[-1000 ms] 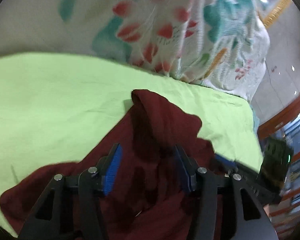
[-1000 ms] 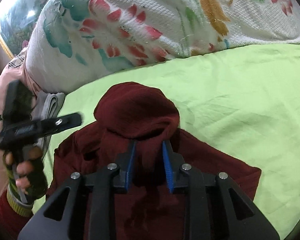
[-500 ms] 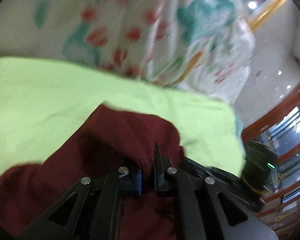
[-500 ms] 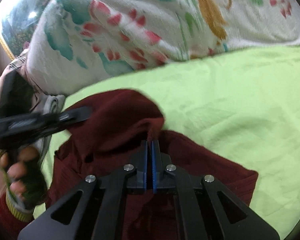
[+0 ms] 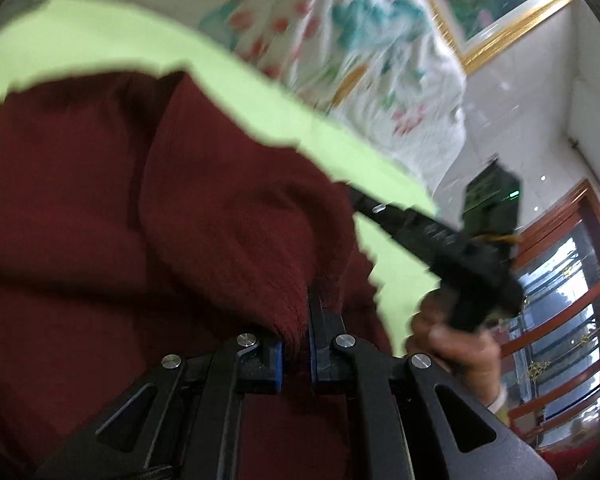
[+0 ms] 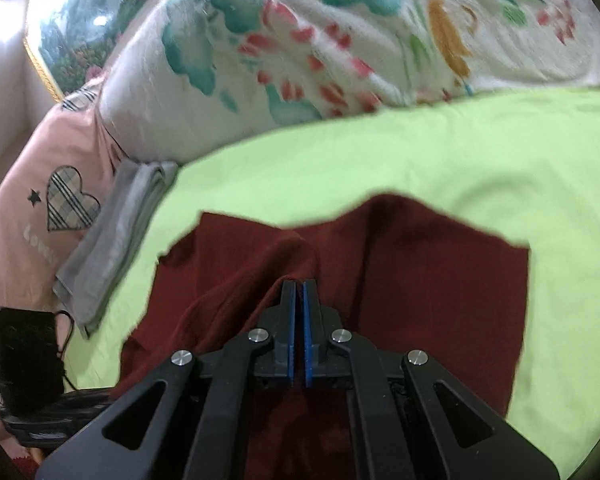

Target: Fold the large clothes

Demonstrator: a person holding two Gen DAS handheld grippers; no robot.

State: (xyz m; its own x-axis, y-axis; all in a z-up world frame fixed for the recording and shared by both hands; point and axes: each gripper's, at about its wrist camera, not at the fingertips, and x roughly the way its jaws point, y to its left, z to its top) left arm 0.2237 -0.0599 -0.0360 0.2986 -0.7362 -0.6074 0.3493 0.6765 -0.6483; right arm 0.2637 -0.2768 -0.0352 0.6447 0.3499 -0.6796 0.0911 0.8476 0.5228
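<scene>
A dark red knit garment (image 5: 120, 220) lies bunched on the lime-green sheet (image 5: 100, 40). My left gripper (image 5: 296, 344) has a ribbed fold of it pinched between its blue pads, and its jaws are opening slightly. In the right wrist view the garment (image 6: 440, 280) spreads wider and flatter over the sheet (image 6: 380, 160). There my right gripper (image 6: 299, 286) is shut on a raised ridge of the fabric. The right gripper's black body (image 5: 420, 232) and the hand (image 5: 452, 344) holding it show to the right in the left wrist view. The left gripper's body (image 6: 24, 352) shows dimly at lower left.
A white floral quilt (image 6: 300, 40) is heaped along the far side of the bed. A pink pillow with checked hearts (image 6: 40, 200) and a folded grey cloth (image 6: 116, 240) lie to the left. A gold-framed picture (image 5: 500, 8) and a wood-framed window (image 5: 560, 280) stand beyond the bed.
Both grippers went from open around the raised red fabric to closed on it. The left one swung sideways, and the humped garment is now pulled out flatter and wider.
</scene>
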